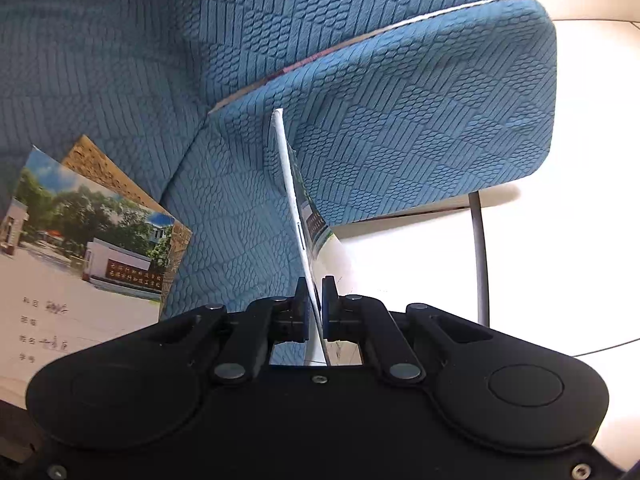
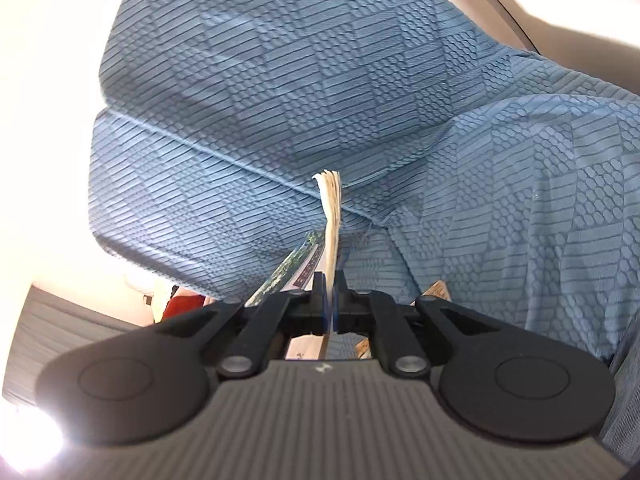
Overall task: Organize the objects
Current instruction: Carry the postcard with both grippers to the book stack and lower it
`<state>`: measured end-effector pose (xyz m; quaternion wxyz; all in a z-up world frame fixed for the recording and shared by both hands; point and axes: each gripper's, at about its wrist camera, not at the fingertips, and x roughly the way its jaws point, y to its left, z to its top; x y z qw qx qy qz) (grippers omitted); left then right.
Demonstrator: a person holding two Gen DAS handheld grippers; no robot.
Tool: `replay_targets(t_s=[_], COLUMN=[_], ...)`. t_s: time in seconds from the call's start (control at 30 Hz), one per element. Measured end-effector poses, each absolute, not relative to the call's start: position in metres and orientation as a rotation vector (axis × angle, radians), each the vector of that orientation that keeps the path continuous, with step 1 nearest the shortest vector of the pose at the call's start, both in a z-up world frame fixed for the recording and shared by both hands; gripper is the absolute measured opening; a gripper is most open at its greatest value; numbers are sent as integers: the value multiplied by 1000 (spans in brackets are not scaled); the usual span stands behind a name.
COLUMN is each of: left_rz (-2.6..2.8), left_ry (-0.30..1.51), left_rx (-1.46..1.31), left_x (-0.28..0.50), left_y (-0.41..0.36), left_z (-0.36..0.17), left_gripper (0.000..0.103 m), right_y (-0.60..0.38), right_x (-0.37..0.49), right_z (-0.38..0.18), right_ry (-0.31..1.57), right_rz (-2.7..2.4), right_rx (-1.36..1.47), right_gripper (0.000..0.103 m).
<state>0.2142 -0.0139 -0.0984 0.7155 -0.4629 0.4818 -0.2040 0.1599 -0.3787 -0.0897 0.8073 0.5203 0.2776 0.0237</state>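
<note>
In the left wrist view, the left tongs are clamped on a thin booklet held edge-on above the blue sofa; two more booklets lie on its seat. In the right wrist view, the right tongs pinch a booklet's page edges before the sofa's backrest.

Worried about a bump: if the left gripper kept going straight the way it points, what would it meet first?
Probably the blue sofa cushion. The left gripper is shut on a thin booklet whose far edge would touch first; depth is unclear.

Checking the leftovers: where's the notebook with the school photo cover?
Left wrist view, lower left: the notebook lies on the blue sofa cover, overlapping a brown booklet.
</note>
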Motion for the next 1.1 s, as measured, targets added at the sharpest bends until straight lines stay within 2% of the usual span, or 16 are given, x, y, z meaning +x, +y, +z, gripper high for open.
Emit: replay_targets(t_s=[0.37,0.6,0.83,1.1], left_rz=[-475,-483,-461,-435], left_ry=[1028,1018,1017,1015], left_rx=[-1008,-987,-929,-923], left_x=[202,198,189,186], left_y=[20,40,60,83], left_z=[-70,-71,-92,-140], left_gripper=[4,4,4,4], right_y=[-341,-316,-286,-265], right_x=[138,128,120,116], right_z=[-56,-57,-77,-117], right_ry=[569,572,565,578], right_rz=[67,57,60,80], right_rx=[1046,1017,953,903], right_gripper=[5,5,5,6])
